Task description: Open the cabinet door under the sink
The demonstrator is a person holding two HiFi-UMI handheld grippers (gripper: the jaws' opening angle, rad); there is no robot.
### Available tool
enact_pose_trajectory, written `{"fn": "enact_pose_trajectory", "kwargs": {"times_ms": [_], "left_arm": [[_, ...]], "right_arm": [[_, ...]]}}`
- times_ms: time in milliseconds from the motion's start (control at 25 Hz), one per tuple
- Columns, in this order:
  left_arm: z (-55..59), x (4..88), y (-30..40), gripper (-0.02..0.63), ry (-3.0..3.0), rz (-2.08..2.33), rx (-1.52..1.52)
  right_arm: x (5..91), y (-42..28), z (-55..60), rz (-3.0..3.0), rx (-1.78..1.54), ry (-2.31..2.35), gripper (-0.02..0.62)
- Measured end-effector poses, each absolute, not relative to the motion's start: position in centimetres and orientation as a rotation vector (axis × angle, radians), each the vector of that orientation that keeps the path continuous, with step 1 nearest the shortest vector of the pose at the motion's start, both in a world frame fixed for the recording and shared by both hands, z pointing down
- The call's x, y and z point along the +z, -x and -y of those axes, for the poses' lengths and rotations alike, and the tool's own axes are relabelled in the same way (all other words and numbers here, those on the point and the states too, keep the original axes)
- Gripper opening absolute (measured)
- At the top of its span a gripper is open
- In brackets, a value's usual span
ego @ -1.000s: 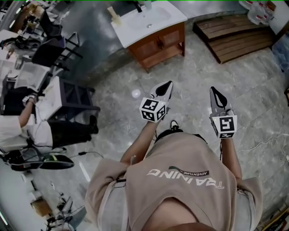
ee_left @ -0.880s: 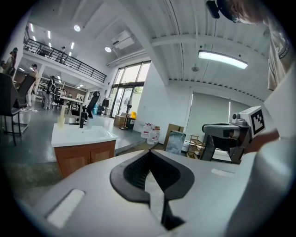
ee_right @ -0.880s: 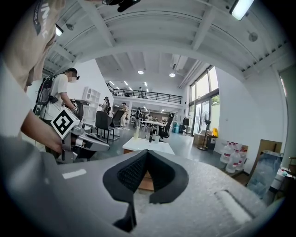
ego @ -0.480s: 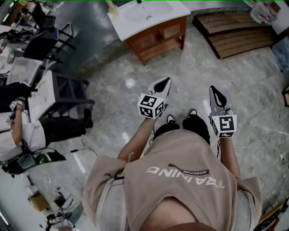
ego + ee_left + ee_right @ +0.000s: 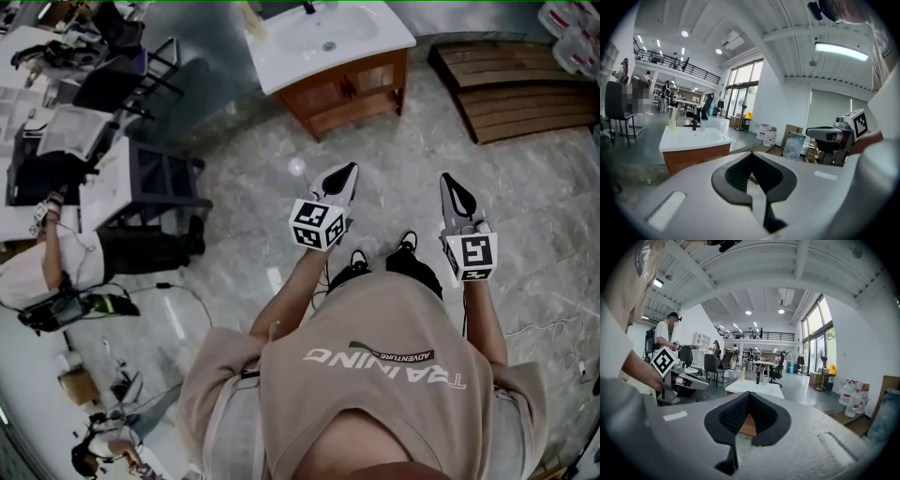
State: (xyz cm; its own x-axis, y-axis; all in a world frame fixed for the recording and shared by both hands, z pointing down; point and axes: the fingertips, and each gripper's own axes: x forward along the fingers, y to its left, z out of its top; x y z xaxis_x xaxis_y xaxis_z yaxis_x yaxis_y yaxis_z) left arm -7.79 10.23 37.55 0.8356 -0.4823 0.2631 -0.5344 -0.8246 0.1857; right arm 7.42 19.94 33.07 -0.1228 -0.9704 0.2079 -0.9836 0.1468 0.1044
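- Head view: brown wooden under-sink cabinet (image 5: 349, 94) stood at the far side of the room, carrying a white rectangular sink top (image 5: 323, 42) with a black tap (image 5: 307, 7) at its back edge.
- Cabinet doors (image 5: 361, 82) on the front face looked flush and closed, with small dark handles near the middle seam. Which door is meant could not be told from the task line.
- Left gripper (image 5: 348, 172) was held well short of the cabinet, over grey stone-pattern floor (image 5: 244, 178), pointing towards it. Jaws were together, with nothing between them.
- Left gripper view confirmed this: tips of the left gripper (image 5: 751, 155) met, and the cabinet (image 5: 696, 157) sat beyond and to one side, well apart from them.
- Right gripper (image 5: 452, 181) was also well short of the cabinet, and beside the left one. Jaws were likewise closed on nothing.
- Right gripper view: right gripper (image 5: 749, 394) lined up roughly with the cabinet, a patch of its wood front (image 5: 748, 425) showing through the hollow behind the closed tips.
- Slatted wooden platform (image 5: 525, 84) lay on the floor beside the cabinet and played no part.
- Progress, as judged: nothing on the door was done yet, and neither gripper touched the cabinet. Left to do: close the remaining distance, part one pair of jaws, take a handle, and swing the door outward.
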Motion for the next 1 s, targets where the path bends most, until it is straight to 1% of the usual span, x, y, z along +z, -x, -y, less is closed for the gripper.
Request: {"fn": "enact_pose_trajectory", "kwargs": {"times_ms": [200,360,520,1000], "left_arm": [[-8.1,37.5,4.8,0.015,-2.741,0.881,0.286],[-7.0,37.2,2.6,0.015,-2.731,0.927,0.285],[-6.4,37.1,1.7,0.015,-2.733,0.957,0.304],[-1.2,39.4,4.5,0.015,-2.631,1.038,0.341]], "right_arm": [[32.7,-11.3,-16.7,2.266,0.022,-1.870,0.003],[34.3,-14.6,-15.7,2.266,0.099,-1.856,0.003],[35.3,-16.4,-14.5,2.284,0.119,-1.844,0.003],[35.6,-14.8,-7.3,2.321,0.126,-1.743,0.003]]}}
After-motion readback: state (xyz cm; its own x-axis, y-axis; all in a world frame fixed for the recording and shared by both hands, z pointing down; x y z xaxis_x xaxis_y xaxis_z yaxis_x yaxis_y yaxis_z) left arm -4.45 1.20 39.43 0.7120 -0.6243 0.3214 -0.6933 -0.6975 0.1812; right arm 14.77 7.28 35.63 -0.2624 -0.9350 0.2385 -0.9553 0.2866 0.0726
